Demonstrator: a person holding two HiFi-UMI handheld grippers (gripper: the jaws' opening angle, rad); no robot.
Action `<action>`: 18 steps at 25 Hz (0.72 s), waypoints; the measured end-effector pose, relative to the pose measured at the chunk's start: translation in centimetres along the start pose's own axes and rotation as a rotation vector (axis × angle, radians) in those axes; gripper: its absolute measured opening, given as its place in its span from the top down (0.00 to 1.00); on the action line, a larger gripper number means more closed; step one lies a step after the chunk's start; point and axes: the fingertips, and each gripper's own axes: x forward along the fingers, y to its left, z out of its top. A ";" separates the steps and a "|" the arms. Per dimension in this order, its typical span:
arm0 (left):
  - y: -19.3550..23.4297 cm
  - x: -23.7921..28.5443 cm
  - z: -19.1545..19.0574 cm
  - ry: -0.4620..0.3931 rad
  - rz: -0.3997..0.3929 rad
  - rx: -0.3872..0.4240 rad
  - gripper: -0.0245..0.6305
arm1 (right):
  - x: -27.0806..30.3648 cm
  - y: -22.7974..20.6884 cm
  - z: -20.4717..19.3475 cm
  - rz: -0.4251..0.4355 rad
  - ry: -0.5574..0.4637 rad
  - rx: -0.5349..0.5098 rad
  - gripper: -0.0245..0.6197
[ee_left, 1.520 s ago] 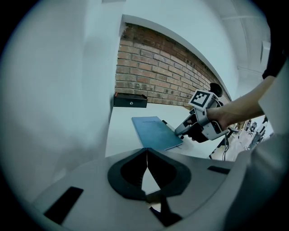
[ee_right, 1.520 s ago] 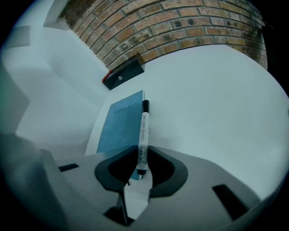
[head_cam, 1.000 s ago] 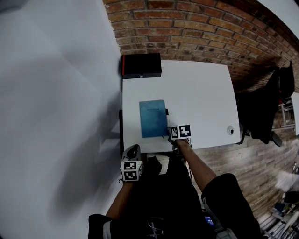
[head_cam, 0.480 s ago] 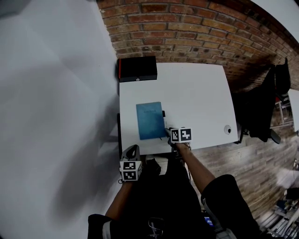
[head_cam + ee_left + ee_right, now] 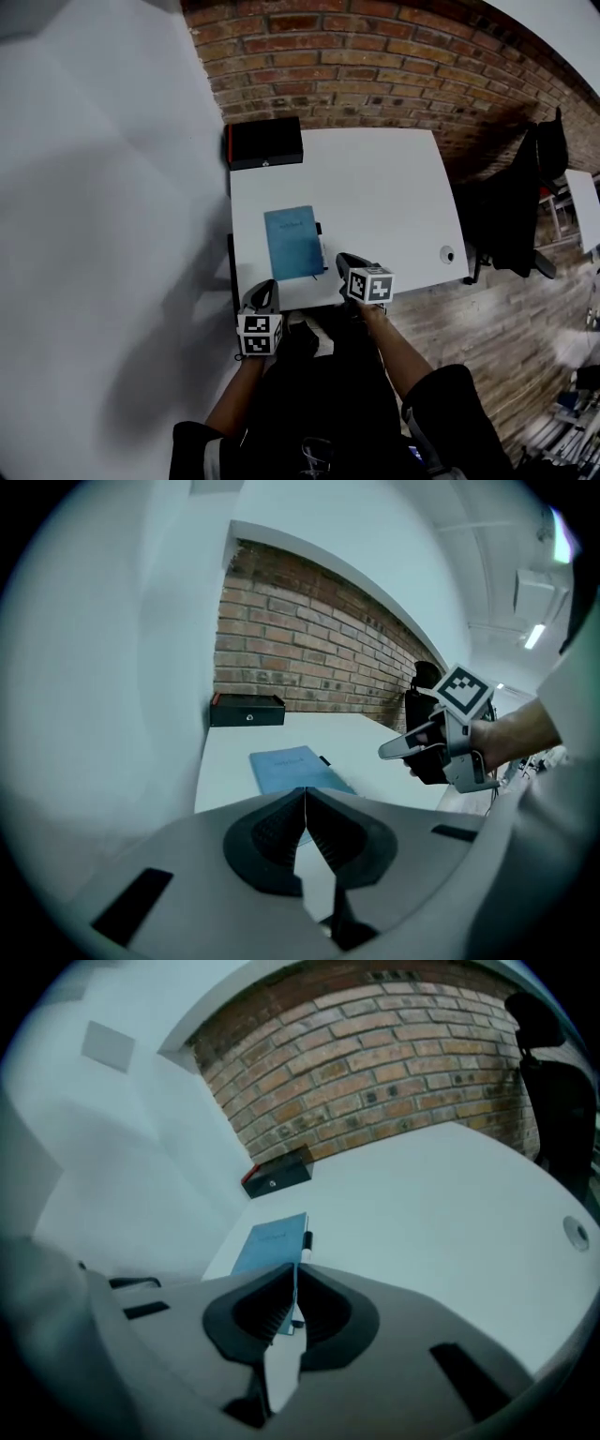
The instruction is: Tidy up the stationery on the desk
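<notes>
A blue notebook (image 5: 292, 243) lies flat near the white desk's (image 5: 394, 197) front left corner. A black-and-white pen (image 5: 322, 250) rests along its right edge. My right gripper (image 5: 344, 260) hovers just in front of the pen; its jaws have just been closing and now stand shut with nothing between them. In the right gripper view the notebook (image 5: 270, 1238) and pen (image 5: 306, 1242) show beyond the closed jaws. My left gripper (image 5: 266, 287) is shut and empty at the desk's front edge, left of the notebook (image 5: 291, 765). From there the right gripper (image 5: 412, 747) shows raised at the right.
A black box (image 5: 265, 142) with a red edge stands at the desk's back left corner, against the brick wall. A round cable grommet (image 5: 447, 253) sits near the front right edge. A dark chair (image 5: 520, 211) stands right of the desk; a white wall runs along the left.
The right gripper has lifted off the desk beside the pen and drawn back toward me, closing its jaws. The left gripper has risen a little toward the desk's edge.
</notes>
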 end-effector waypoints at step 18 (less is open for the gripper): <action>-0.6 -6.0 10.4 -0.245 0.123 0.098 0.94 | -14.0 3.2 8.7 -0.002 -0.436 -0.399 0.93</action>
